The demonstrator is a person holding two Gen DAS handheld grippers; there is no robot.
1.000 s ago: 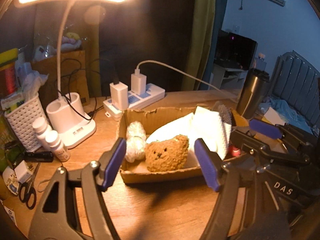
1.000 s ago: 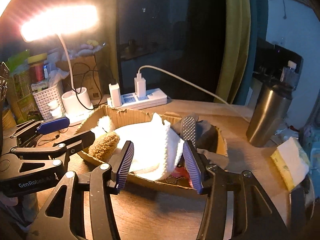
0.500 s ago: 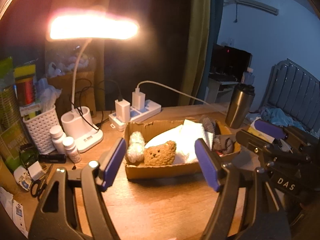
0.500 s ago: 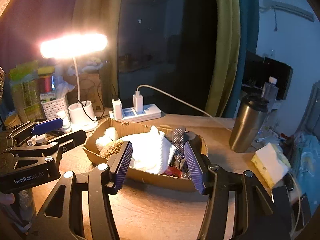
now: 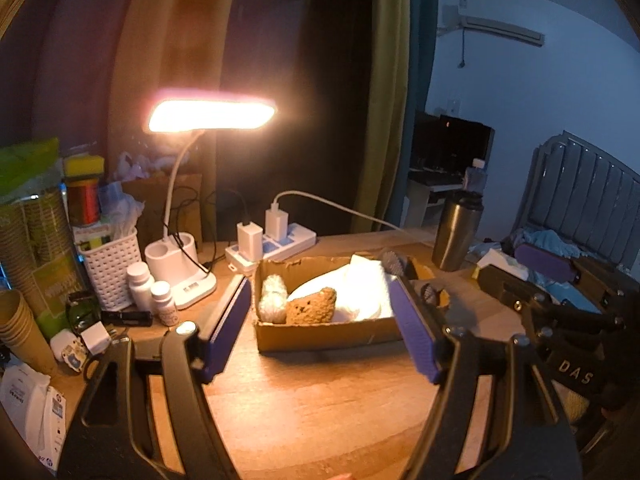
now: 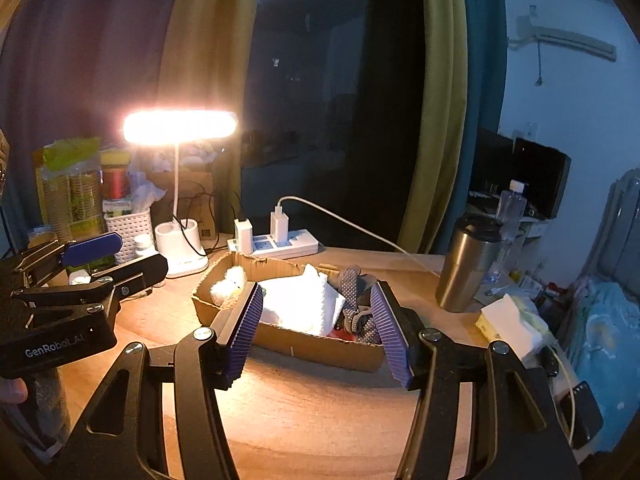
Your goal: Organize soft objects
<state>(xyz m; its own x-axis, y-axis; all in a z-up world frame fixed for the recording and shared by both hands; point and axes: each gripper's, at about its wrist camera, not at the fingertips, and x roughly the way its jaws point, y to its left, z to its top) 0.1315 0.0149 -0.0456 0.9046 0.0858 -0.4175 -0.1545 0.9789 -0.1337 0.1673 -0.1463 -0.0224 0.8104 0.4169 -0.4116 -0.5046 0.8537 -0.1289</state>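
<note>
A shallow cardboard box [image 5: 328, 334] sits mid-desk and holds a brown teddy bear [image 5: 311, 307], a white fluffy ball [image 5: 273, 298], a white cloth [image 5: 354, 286] and grey dotted fabric [image 5: 394, 262]. My left gripper [image 5: 318, 282] hovers open in front of the box, apart from it, with nothing held. The right wrist view shows the same box [image 6: 320, 350], cloth [image 6: 304, 304] and dotted fabric [image 6: 352, 292]. My right gripper [image 6: 317, 286] is also back from the box; its jaws are opening and nothing is between them. The left gripper [image 6: 128, 256] shows at that view's left edge.
A lit desk lamp [image 5: 212, 116] and a power strip [image 5: 272, 244] with chargers stand behind the box. A white basket [image 5: 110, 264] and small bottles [image 5: 140, 288] crowd the left. A steel tumbler [image 6: 466, 264] and a tissue pack [image 6: 508, 320] are on the right. Bare wood lies in front of the box.
Both grippers have drawn back and upward from the box, which now looks smaller and farther off. The right jaws stand slightly wider than before.
</note>
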